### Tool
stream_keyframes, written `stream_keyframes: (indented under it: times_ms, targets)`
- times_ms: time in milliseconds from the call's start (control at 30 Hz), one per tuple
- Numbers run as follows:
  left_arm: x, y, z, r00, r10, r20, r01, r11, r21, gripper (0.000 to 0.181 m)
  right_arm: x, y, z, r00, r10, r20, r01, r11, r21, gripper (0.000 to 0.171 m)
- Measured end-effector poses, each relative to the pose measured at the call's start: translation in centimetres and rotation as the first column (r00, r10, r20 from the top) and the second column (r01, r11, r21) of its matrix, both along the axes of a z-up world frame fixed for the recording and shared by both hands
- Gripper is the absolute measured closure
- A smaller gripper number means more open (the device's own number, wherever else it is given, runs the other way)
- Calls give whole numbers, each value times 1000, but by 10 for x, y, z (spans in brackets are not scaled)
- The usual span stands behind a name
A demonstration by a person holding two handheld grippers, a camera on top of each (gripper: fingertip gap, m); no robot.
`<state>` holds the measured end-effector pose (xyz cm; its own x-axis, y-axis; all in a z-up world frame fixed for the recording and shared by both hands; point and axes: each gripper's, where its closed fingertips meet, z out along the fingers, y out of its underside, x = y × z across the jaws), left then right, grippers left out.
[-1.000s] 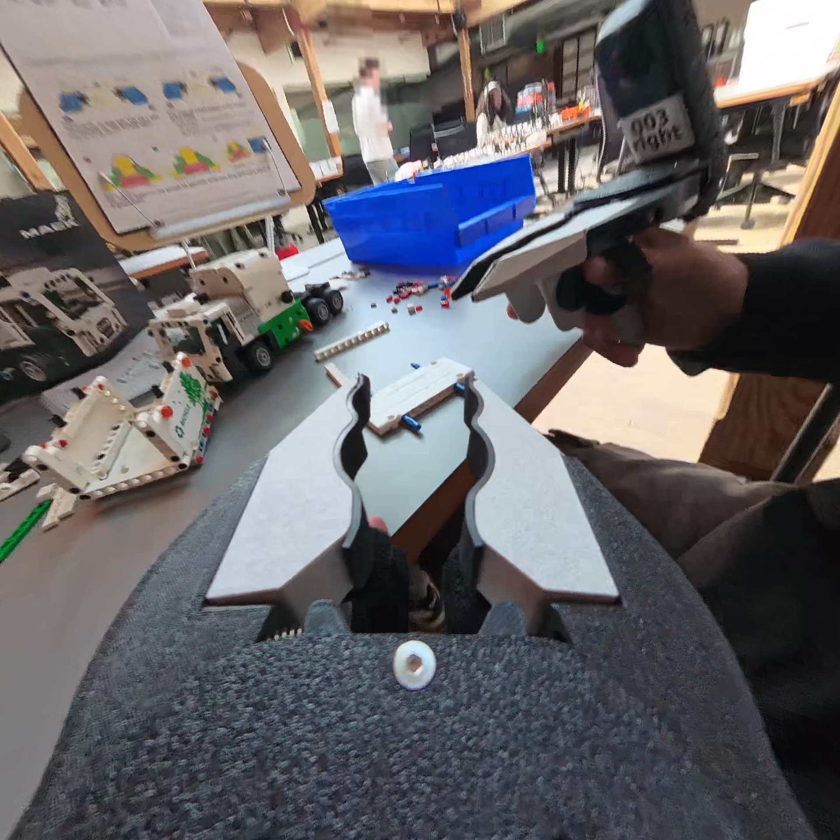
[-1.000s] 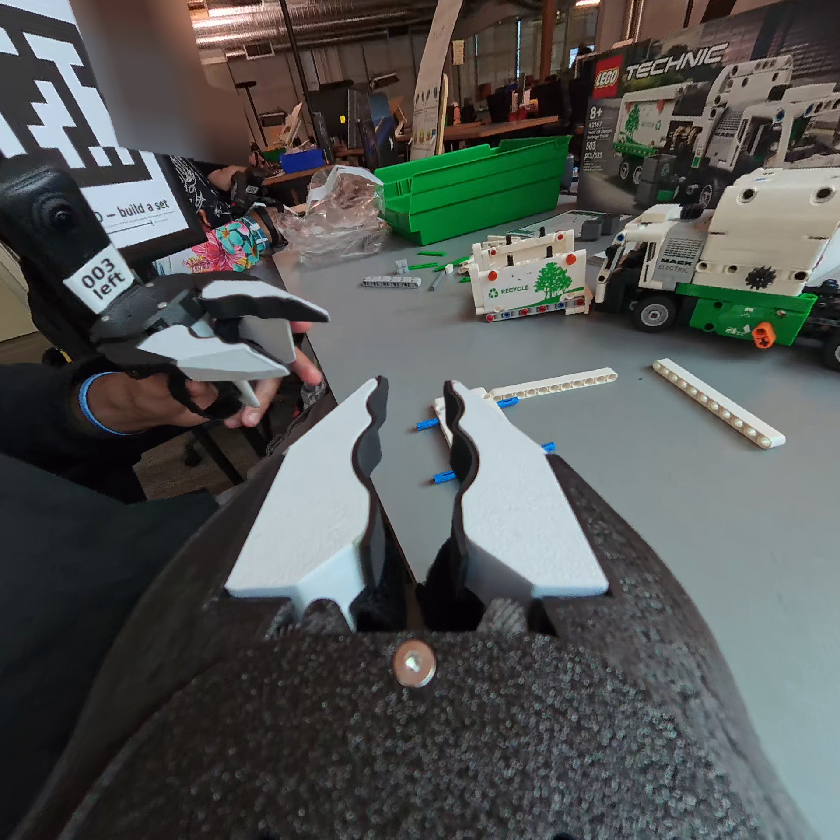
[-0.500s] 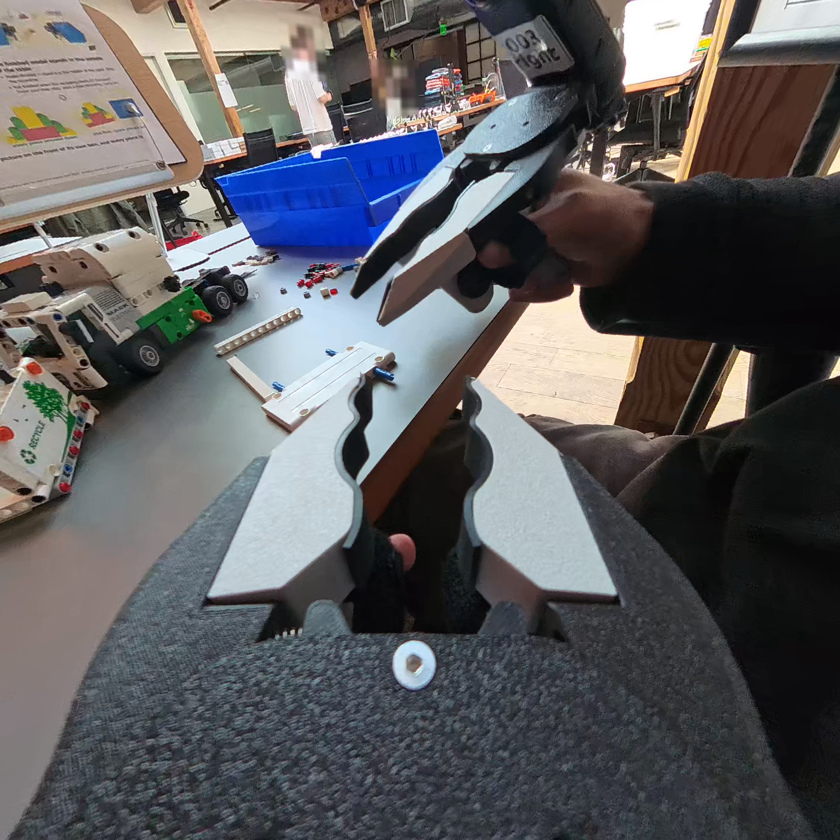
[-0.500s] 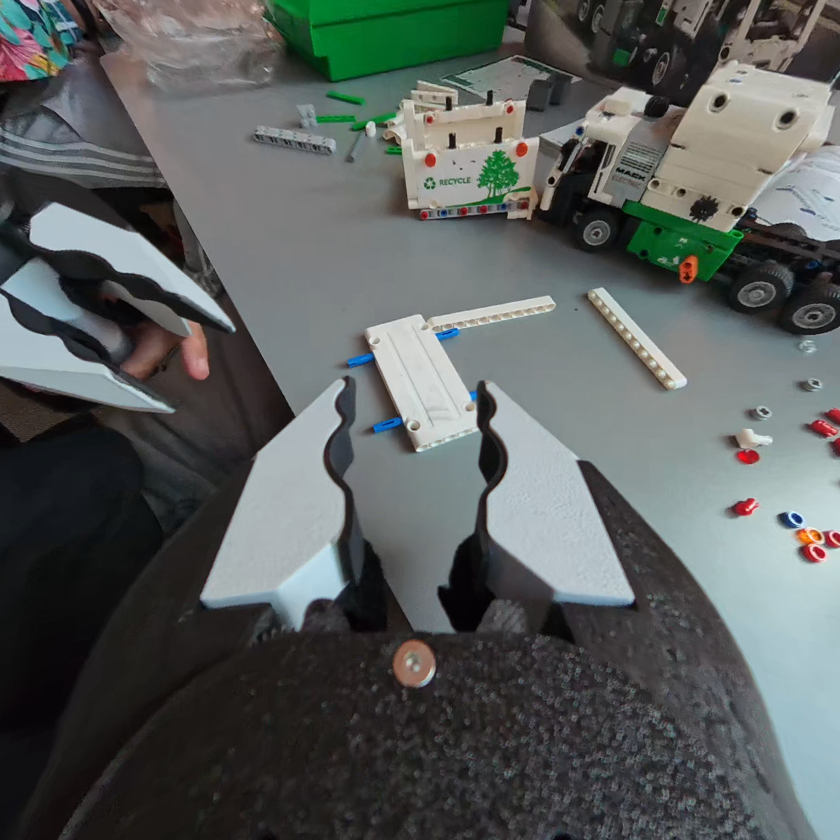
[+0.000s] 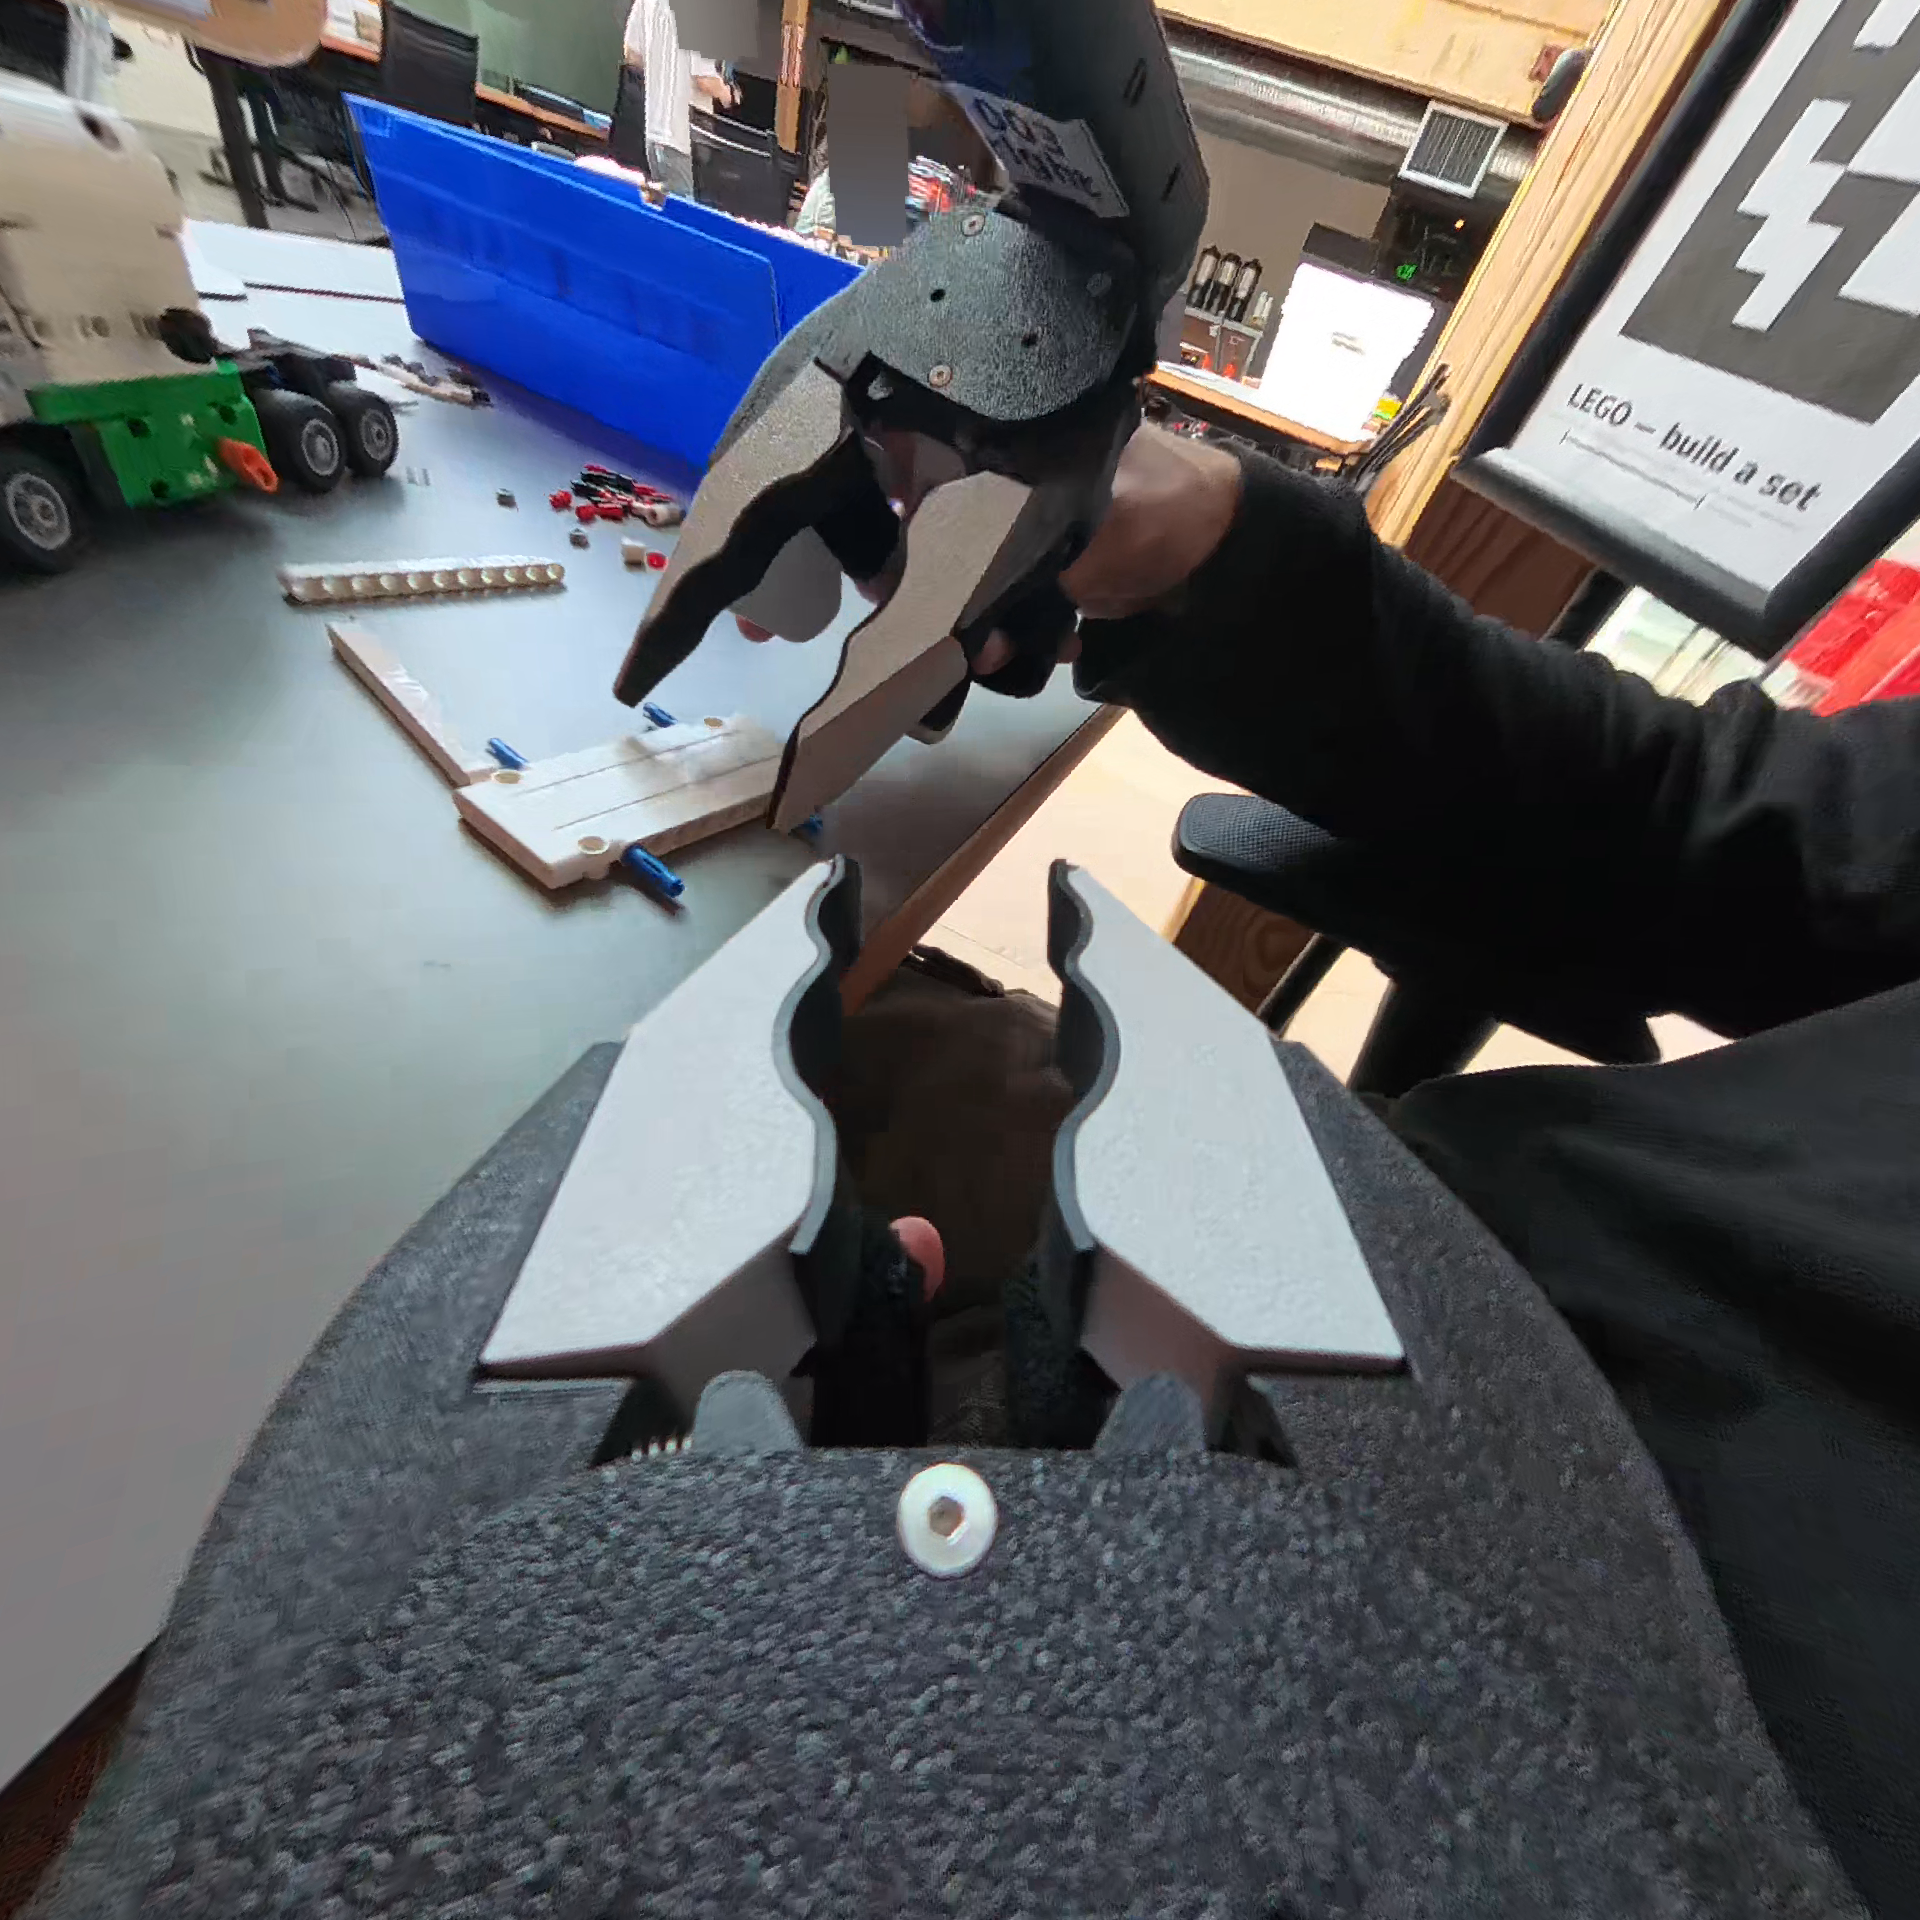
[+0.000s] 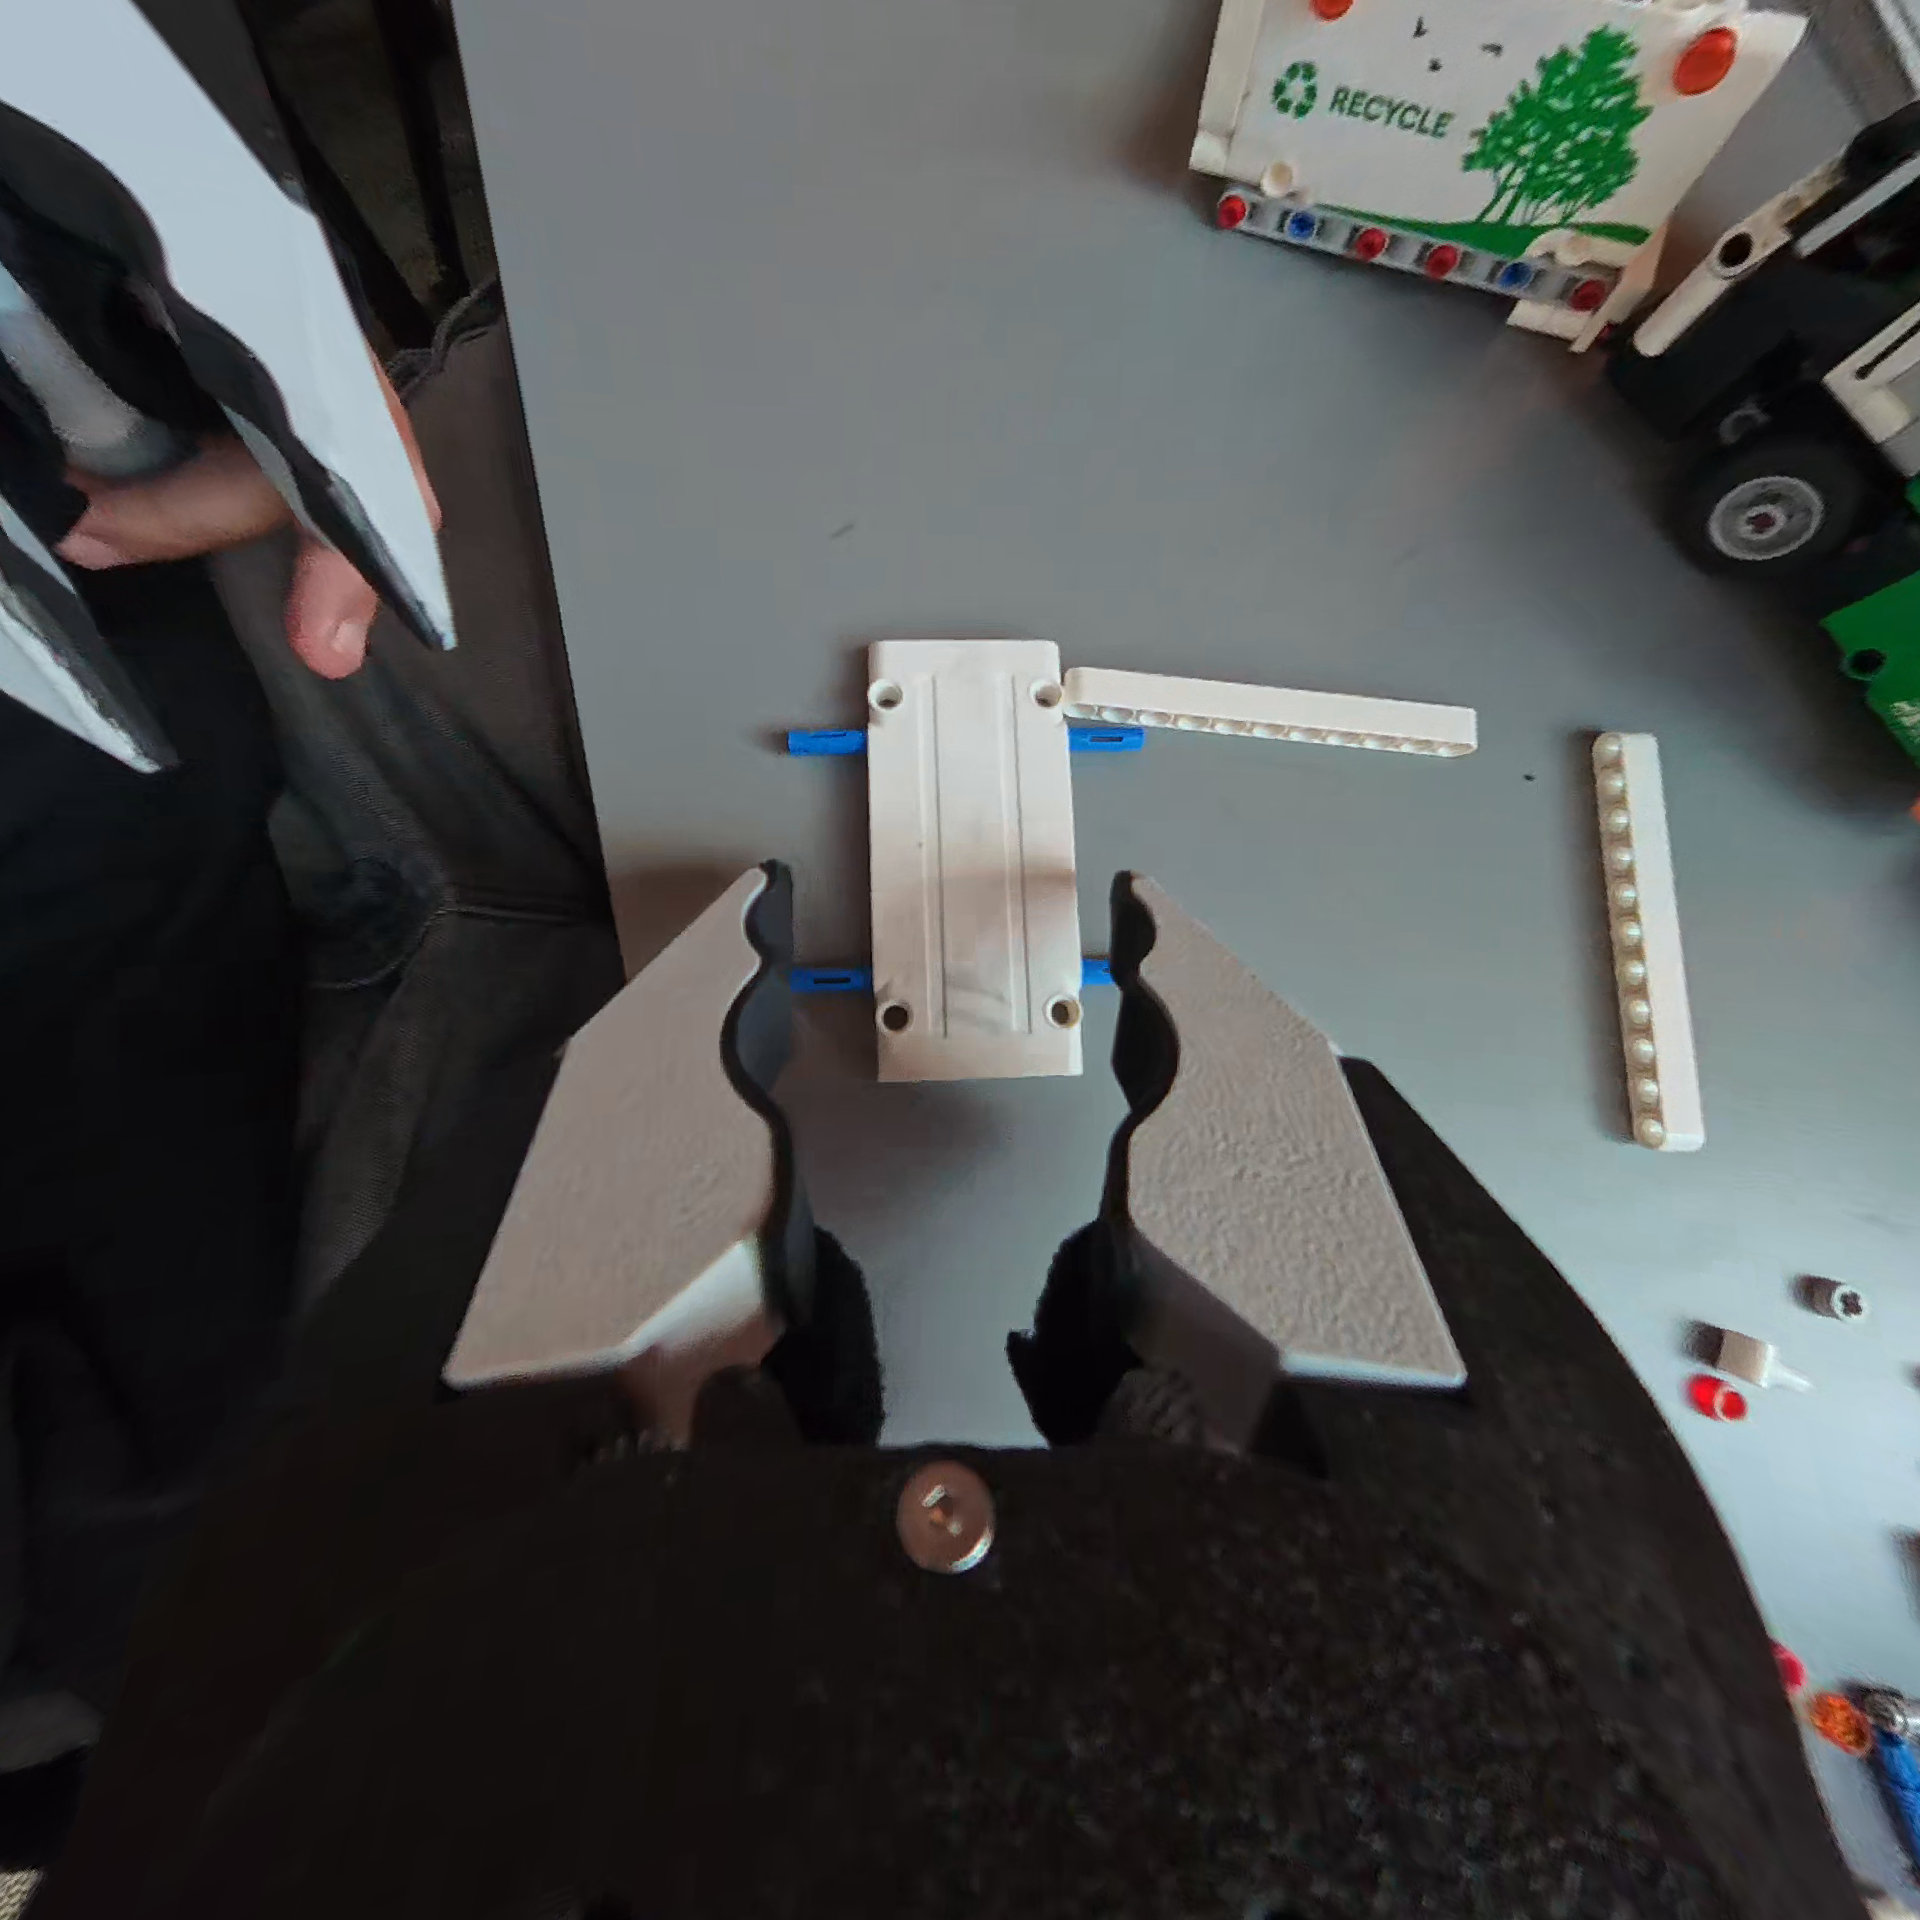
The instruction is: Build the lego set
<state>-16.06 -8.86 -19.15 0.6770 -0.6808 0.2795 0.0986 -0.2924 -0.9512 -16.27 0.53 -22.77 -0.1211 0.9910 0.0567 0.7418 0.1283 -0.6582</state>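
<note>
A white flat panel [image 6: 971, 862] with blue pins [image 6: 826, 740] sticking out of both long sides lies near the grey table's front edge. My right gripper [image 6: 951, 894] is open and points down over it, its fingertips standing either side of the panel's near end. One fingertip is close to a blue pin [image 6: 1093, 971]. I cannot tell if it touches. The left wrist view shows the same gripper [image 5: 707, 758] over the panel [image 5: 613, 800]. My left gripper [image 5: 951, 878] is open and empty, held off the table edge above a lap.
A long white beam [image 6: 1268, 712] touches the panel's far corner and a second beam [image 6: 1647, 940] lies to its right. A white recycle-printed box section [image 6: 1455, 156], the truck [image 5: 135, 416], small loose parts [image 5: 608, 504] and a blue bin [image 5: 582, 291] lie beyond.
My right gripper has swung down over the white panel and opened wider. My left gripper has turned right and drawn back past the table edge.
</note>
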Motion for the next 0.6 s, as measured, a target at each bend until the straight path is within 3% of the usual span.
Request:
stream_keyframes:
  times_ms: [133,200,233,333,500,600]
  targets:
    - [-3,4,1,994,-19,105,28,997,-79,148,-2,-2,-9,1000,9,13,-8,999,-32,111]
    - [-5,4,2,994,-13,105,21,997,-79,148,-5,-2,-10,1000,7,6,-7,999,-43,115]
    - [-6,5,2,996,-6,94,14,997,-78,148,-7,-2,-9,1000,10,0,-10,999,-43,130]
    - [-12,9,-5,998,44,48,-39,994,-101,148,-8,-9,-9,999,39,3,-39,999,-18,131]
    - [-31,21,-8,985,171,8,-169,976,-136,147,-7,-15,2,993,84,-80,-63,970,234,132]
    - [-44,31,6,971,234,36,-229,967,-110,141,-12,-23,26,973,110,-203,-25,923,384,131]
